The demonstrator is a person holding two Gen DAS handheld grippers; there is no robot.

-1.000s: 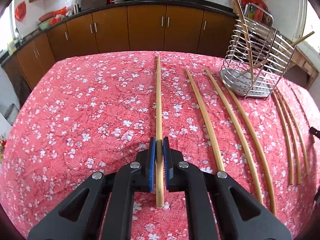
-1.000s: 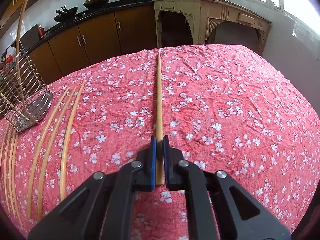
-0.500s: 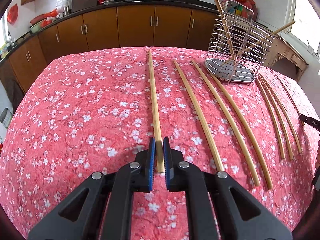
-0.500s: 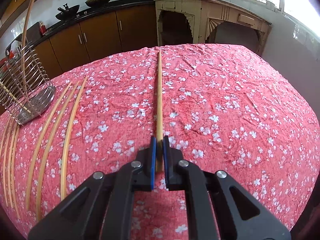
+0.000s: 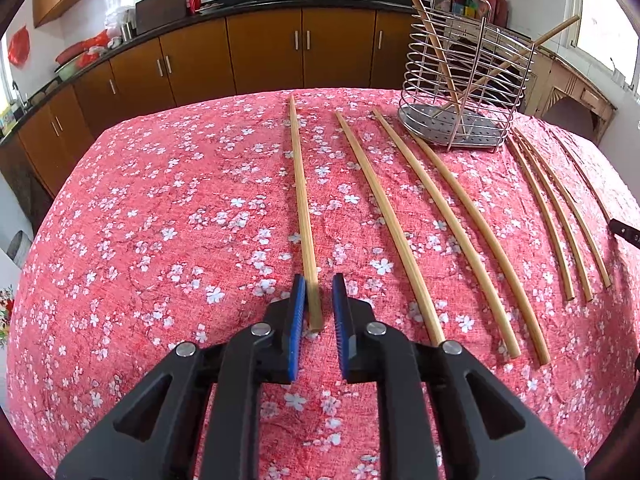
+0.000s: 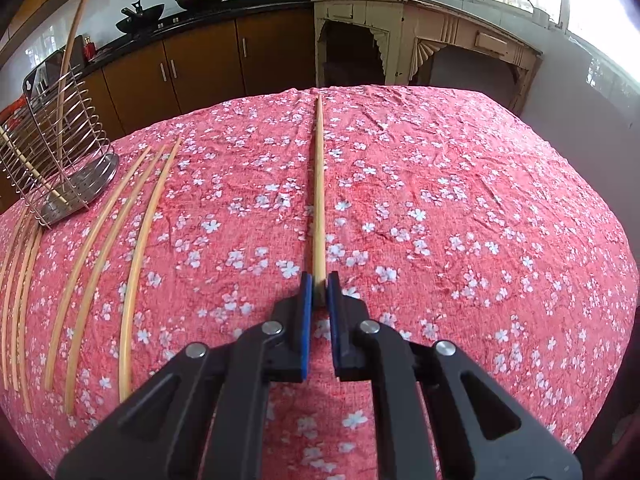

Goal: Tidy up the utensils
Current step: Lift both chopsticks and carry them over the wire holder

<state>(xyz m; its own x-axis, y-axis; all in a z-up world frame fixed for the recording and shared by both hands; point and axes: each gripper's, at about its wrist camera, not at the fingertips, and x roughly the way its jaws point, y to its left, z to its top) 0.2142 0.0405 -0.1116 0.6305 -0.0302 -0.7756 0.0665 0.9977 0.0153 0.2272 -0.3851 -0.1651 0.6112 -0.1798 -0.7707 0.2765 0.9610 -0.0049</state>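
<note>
Left chopstick (image 5: 303, 208) lies flat on the floral cloth (image 5: 160, 240), running from 6 toward 12 o'clock, near end between the left gripper (image 5: 319, 292) jaws. Jaws are opening: gap shows on the right pad, stick beside the left one. Right chopstick (image 6: 319, 192) lies the same way; right gripper (image 6: 319, 286) is pinched on its near end. Loose chopsticks (image 5: 448, 220) lie at 2–3 o'clock of the left view. Wire holder (image 5: 464, 92) w/ two sticks stands at 1 o'clock.
</note>
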